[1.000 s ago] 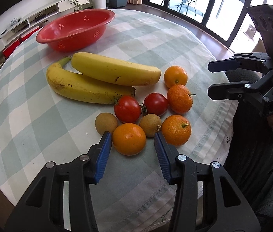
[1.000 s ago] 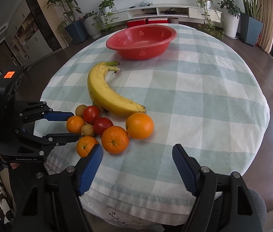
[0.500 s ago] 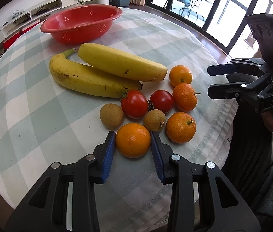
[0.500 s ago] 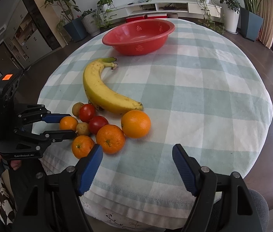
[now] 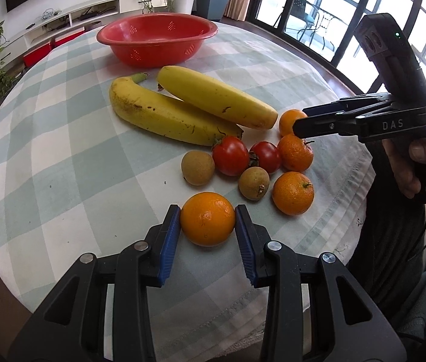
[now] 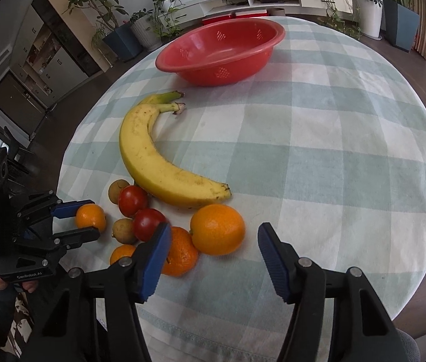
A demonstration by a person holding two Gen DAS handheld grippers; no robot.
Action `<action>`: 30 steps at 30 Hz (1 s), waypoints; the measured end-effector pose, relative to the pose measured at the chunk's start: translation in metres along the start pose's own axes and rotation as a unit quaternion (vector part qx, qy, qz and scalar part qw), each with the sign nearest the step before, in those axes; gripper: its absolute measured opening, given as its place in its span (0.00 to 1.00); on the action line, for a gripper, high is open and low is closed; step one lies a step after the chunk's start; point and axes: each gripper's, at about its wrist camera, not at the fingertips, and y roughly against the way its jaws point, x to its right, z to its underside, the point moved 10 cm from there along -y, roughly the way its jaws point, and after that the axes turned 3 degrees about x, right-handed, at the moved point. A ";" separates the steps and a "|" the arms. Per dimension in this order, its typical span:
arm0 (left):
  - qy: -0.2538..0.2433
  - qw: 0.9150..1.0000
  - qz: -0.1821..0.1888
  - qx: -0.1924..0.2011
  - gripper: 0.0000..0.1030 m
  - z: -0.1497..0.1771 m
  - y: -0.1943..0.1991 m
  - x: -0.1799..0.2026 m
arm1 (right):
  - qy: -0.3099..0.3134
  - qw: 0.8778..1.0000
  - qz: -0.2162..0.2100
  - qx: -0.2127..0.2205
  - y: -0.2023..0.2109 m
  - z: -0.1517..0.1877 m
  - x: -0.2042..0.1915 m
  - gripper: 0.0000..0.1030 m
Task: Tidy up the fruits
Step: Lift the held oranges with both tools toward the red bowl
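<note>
Near the round checked table's (image 5: pixel 71 138) front edge, the left gripper (image 5: pixel 207 219) is clamping a round glossy orange (image 5: pixel 207 219) across its middle; firm but slippery. The right gripper (image 6: pixel 214 242), empty, is closing around a larger orange (image 6: pixel 217 229).

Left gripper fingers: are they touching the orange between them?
Touching. The left wrist view shows both blue fingers of the left gripper pressed against the sides of the orange, no gap visible.

Dark wood floor (image 6: pixel 418 69), white media shelf (image 6: pixel 273 0), potted plants (image 6: pixel 164 3), bright glass doors (image 5: pixel 312 3).
</note>
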 end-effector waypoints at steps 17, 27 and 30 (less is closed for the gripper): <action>0.001 1.000 -0.002 -0.003 0.33 0.001 -0.004 0.000 | -0.077 0.994 -0.078 -0.028 -0.009 0.004 0.007 0.42; -0.007 1.000 -0.008 -0.006 0.33 0.002 -0.007 0.001 | -0.064 0.995 -0.064 -0.035 -0.013 0.004 0.000 0.42; -0.011 1.000 -0.009 -0.006 0.33 0.002 -0.007 0.001 | -0.066 0.995 -0.069 -0.032 -0.011 0.004 0.001 0.42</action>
